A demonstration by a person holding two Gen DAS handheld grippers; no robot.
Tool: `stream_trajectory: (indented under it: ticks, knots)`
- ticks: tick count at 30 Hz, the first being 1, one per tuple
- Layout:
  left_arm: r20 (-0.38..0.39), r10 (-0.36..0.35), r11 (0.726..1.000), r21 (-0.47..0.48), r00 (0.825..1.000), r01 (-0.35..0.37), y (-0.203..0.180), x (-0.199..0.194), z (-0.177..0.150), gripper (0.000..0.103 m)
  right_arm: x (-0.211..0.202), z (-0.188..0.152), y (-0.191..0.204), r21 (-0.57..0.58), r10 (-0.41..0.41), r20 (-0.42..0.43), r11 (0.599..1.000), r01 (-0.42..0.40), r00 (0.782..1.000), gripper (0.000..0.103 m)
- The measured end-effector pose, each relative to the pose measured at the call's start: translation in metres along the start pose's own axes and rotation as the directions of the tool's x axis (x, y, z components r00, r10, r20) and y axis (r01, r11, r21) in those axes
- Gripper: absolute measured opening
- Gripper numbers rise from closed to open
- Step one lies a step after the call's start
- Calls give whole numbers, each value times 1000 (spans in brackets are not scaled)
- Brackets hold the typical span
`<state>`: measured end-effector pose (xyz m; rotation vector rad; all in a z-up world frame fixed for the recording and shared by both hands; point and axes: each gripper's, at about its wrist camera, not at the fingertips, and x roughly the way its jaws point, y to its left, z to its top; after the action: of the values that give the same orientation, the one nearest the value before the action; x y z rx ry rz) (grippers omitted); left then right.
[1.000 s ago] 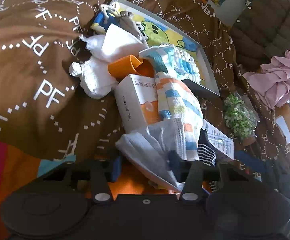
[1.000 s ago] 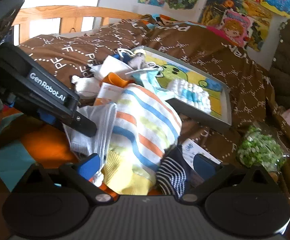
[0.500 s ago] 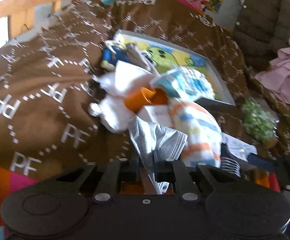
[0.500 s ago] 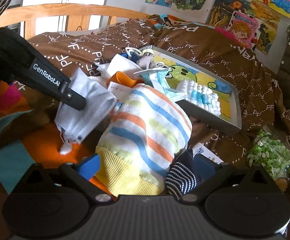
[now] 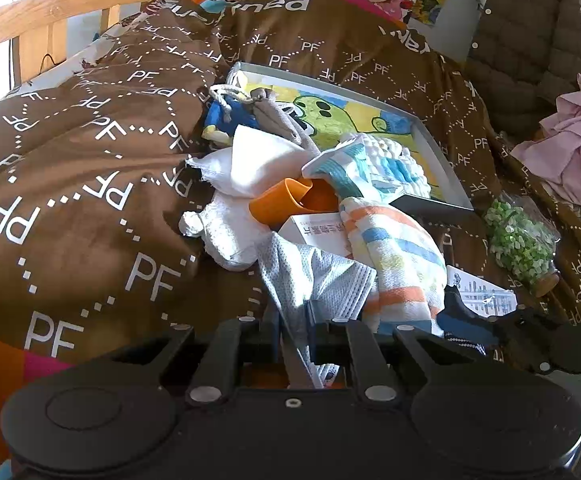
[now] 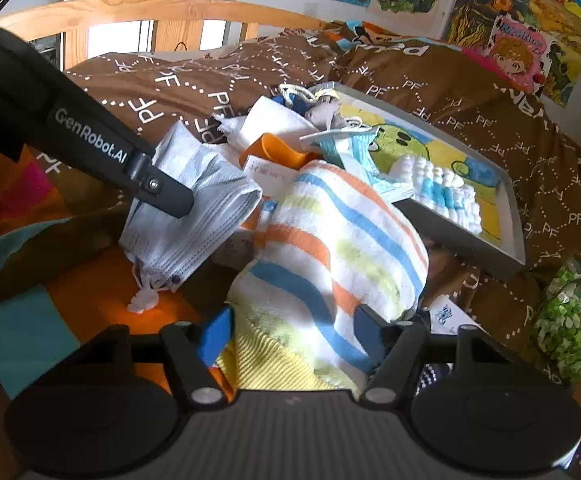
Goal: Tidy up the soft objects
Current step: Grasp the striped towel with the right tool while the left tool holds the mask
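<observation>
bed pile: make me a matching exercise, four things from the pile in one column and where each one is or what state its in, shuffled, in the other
Things:
1. grey face mask
2. striped towel
3. orange cup
4. bag of green bits

Places or states:
A. lying on its side in the middle of the pile
B. between the right gripper's jaws, which have just been closing
C. pinched in the shut left gripper
D. off to the right, on the brown blanket

Pairs: 1-C, 2-B, 3-A, 4-D

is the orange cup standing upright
No, the orange cup lies tipped on its side in the pile, its mouth facing sideways beside the white cloth.
</observation>
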<state>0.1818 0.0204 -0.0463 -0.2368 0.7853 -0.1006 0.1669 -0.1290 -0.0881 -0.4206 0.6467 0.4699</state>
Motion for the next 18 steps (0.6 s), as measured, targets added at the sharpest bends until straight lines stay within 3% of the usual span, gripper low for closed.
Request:
stream_trajectory:
  ticks: [3,6,9,18]
  knots:
    - [0,-3,1000,3,1000,3,0,0,0,14,2,-1,-2,17,-2,-18,1000,3,1000,35]
    - [4,-6,1000,4,1000,6,0,-1,0,14,0,0,-3,25,-17,-22,1000,18,1000,19]
    - [13,-7,1000,10,1000,6,-1,-3,0,14,-6,3,0,18,-35,-13,999,35,999,14]
    - [75,-3,1000,-21,997,4,5,-15,5,13,-28,10,7,-15,-77,69,997,79,995,13]
